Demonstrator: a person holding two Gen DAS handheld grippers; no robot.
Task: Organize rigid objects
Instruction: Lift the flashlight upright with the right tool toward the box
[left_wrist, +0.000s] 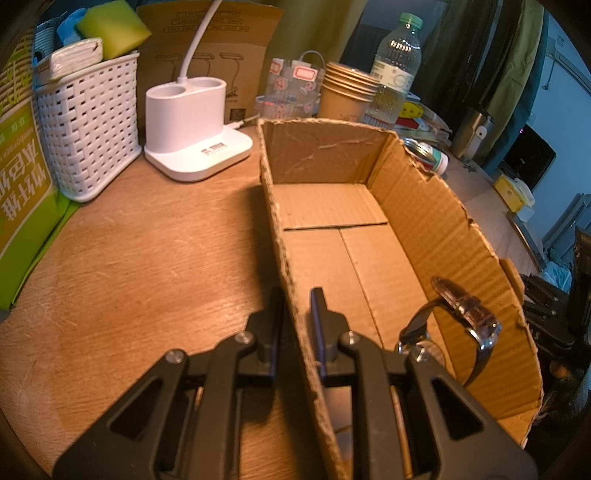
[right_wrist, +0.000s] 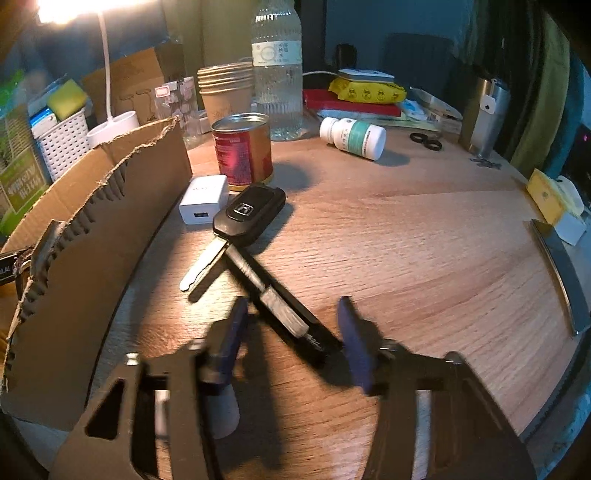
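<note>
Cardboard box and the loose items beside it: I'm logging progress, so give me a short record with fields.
box: open, on wooden table
inside box: wristwatch only
left gripper: shut on the box's near wall
right gripper: open, pen between its fingers
still outside: car key, white charger, red tin, pill bottle

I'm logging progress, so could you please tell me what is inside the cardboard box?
A wristwatch lies in the cardboard box; the left gripper hides the near floor.
</note>
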